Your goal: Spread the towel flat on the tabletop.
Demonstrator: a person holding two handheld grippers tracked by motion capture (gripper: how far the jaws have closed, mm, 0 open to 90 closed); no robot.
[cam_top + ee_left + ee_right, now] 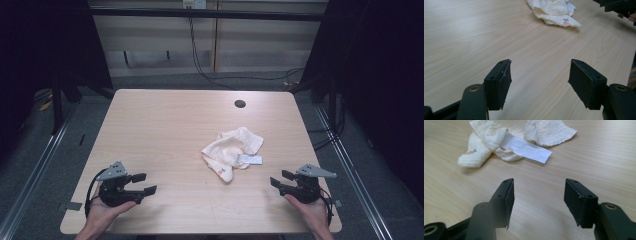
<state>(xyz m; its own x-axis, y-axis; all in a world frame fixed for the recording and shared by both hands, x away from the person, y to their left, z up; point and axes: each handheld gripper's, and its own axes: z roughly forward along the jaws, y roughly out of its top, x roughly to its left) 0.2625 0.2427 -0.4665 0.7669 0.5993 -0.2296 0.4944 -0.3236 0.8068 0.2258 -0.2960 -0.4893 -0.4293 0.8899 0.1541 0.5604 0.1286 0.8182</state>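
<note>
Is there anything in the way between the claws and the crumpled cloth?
No. Only bare table lies between the cloth and both the left claw and right claw, which are open.

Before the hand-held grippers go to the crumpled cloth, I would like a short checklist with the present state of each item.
1. Left hand-held gripper open and holding nothing: ok.
2. Right hand-held gripper open and holding nothing: ok.
3. Cloth apart from both grippers, not yet touched: ok.
4. Bare table between each gripper and the cloth, nothing in the way: ok.
5. White label lying free beside the folds, on the side of the right gripper: ok.
6. Corners of the cloth easy to find: cannot tell, it lies crumpled and folded over itself.
</note>
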